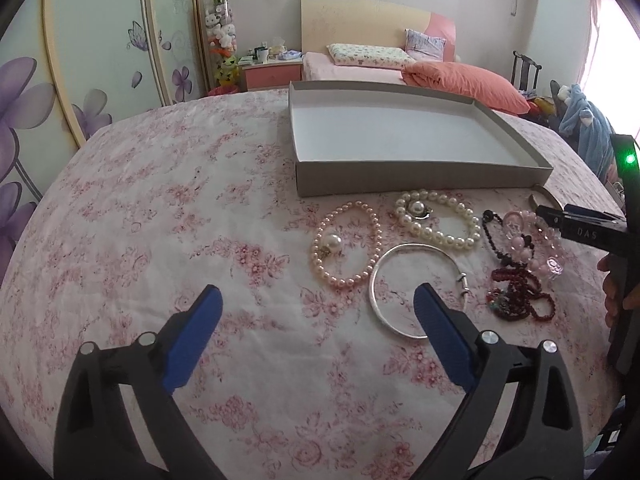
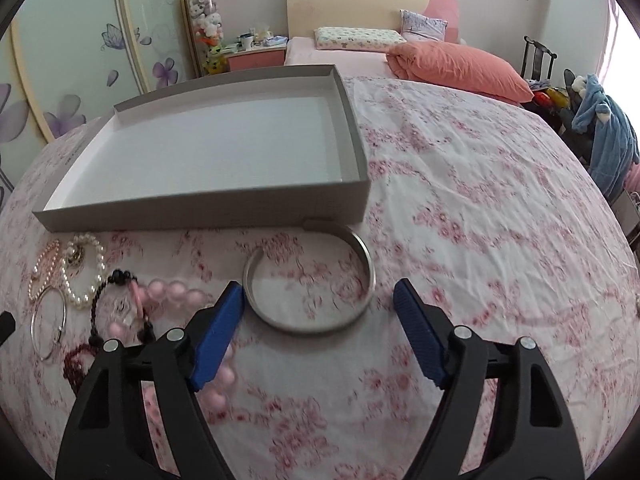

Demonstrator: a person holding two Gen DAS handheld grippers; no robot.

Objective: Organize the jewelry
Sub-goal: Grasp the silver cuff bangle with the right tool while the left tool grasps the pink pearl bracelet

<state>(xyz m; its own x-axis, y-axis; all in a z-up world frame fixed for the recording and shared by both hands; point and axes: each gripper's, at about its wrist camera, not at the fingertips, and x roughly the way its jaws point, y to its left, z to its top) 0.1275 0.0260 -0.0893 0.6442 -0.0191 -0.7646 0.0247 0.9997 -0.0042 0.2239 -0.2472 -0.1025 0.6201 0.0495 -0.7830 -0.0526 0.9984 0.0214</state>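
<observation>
A shallow grey box [image 1: 420,176] [image 2: 208,210], white inside and empty, sits on the floral cloth. In front of it lie a pink pearl bracelet [image 1: 346,246], a white pearl bracelet [image 1: 440,218], a thin silver bangle [image 1: 416,290] [image 2: 48,326], pink bead bracelets [image 1: 532,240] [image 2: 176,296], dark red beads [image 1: 520,294] and a wide grey cuff bangle [image 2: 312,280]. My left gripper [image 1: 318,304] is open above the cloth, its right finger over the silver bangle. My right gripper [image 2: 318,298] is open, straddling the cuff bangle's near edge; it also shows in the left wrist view [image 1: 576,226].
The table is covered with a pink floral cloth [image 1: 160,220]. Behind it stand a bed with an orange pillow [image 1: 464,80], a nightstand [image 1: 272,70] and a wardrobe with flower prints [image 1: 80,80]. A chair with blue clothing [image 2: 608,136] stands at the right.
</observation>
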